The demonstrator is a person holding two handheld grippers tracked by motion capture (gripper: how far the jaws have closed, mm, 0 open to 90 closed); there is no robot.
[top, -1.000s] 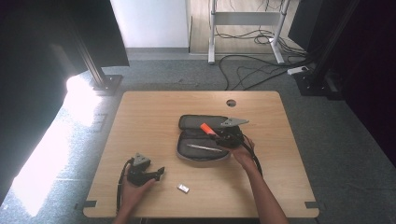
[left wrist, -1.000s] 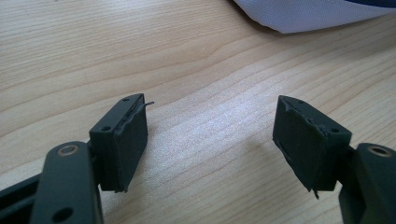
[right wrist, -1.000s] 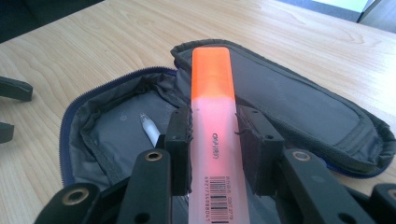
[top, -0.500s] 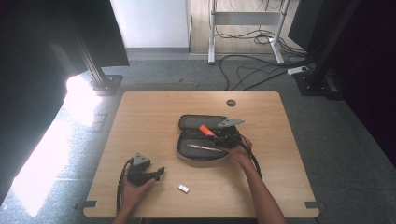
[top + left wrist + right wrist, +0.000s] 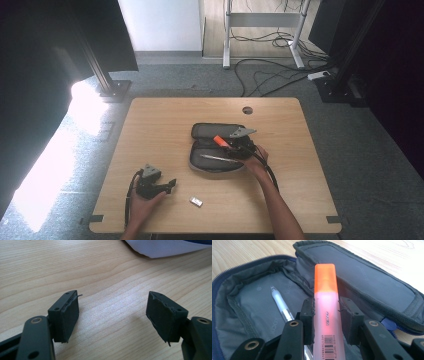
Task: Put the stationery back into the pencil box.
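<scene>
Table: the light wooden tabletop with rounded corners [image 5: 165, 125] bears everything, and most of it lies bare
Pencil case: the dark grey fabric zip-up pencil case [image 5: 212, 131] lies unzipped and spread flat right of the table's middle, its padded lid [image 5: 372, 282] folded to the far side and its grey-lined tray [image 5: 254, 302] on the near side
Right gripper: the black two-jaw right gripper [image 5: 326, 315] hangs over the open case and is clenched on the highlighter, one pad against each flat side of the barrel
Left gripper: the black two-jaw left gripper [image 5: 113, 318] rests near the table's near left corner with its jaws spread wide and nothing but bare wood between them
Highlighter: the flat translucent orange plastic highlighter with a brighter orange cap [image 5: 325, 307] is gripped at mid-barrel above the case, cap pointing at the lid; it seems not yet laid down inside
Pen: the slim clear plastic pen with a silver tip [image 5: 280, 306] already lies in the tray, left of the highlighter
Small item: a small pale block, perhaps an eraser [image 5: 196, 201], lies loose on the near table, between the two hands
Progress: by my reading the packing is partway; one item is in, one is held over the case, one waits outside, and the zip is open
</scene>
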